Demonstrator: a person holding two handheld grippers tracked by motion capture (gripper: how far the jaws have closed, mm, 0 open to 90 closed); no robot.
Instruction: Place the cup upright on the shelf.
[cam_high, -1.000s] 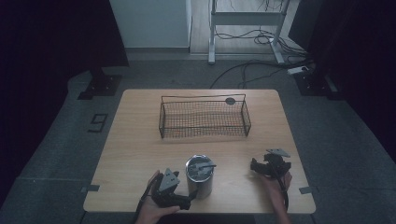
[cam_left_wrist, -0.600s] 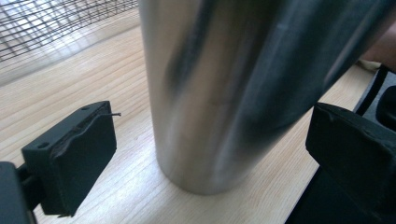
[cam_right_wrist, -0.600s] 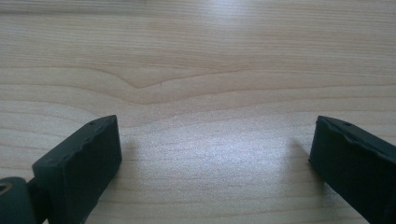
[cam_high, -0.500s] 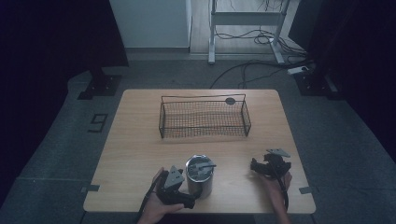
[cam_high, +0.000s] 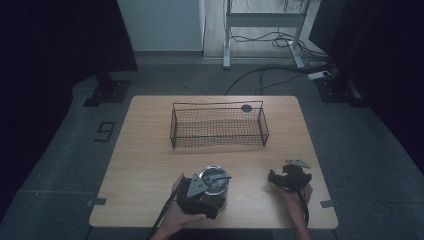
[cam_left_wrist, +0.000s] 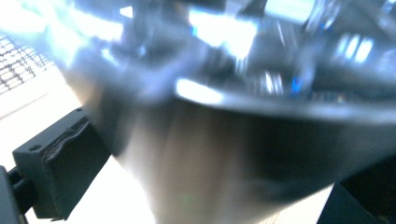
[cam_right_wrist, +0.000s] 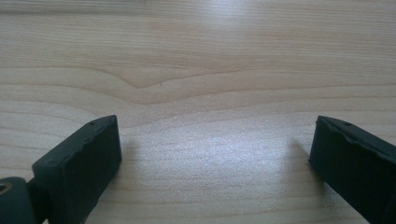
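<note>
Shiny round metal pot (cam_left_wrist: 243, 93): badly blurred in left gripper view, cut off top, right & bottom edges; contents on top unreadable. Its lower left side in high view hidden behind left gripper (cam_high: 198, 194). That gripper's right black jaw: cut off at bottom-right corner of left gripper view. Right gripper (cam_right_wrist: 212, 154): both jaws cut by frame edges in right gripper view. Small dark round item (cam_high: 246, 108) at black wire basket (cam_high: 218, 127) rim: too small to ID.

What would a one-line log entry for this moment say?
left gripper: open around metal can, blurred close-up | right gripper: open, empty, over table | wire basket: empty, beyond
</note>
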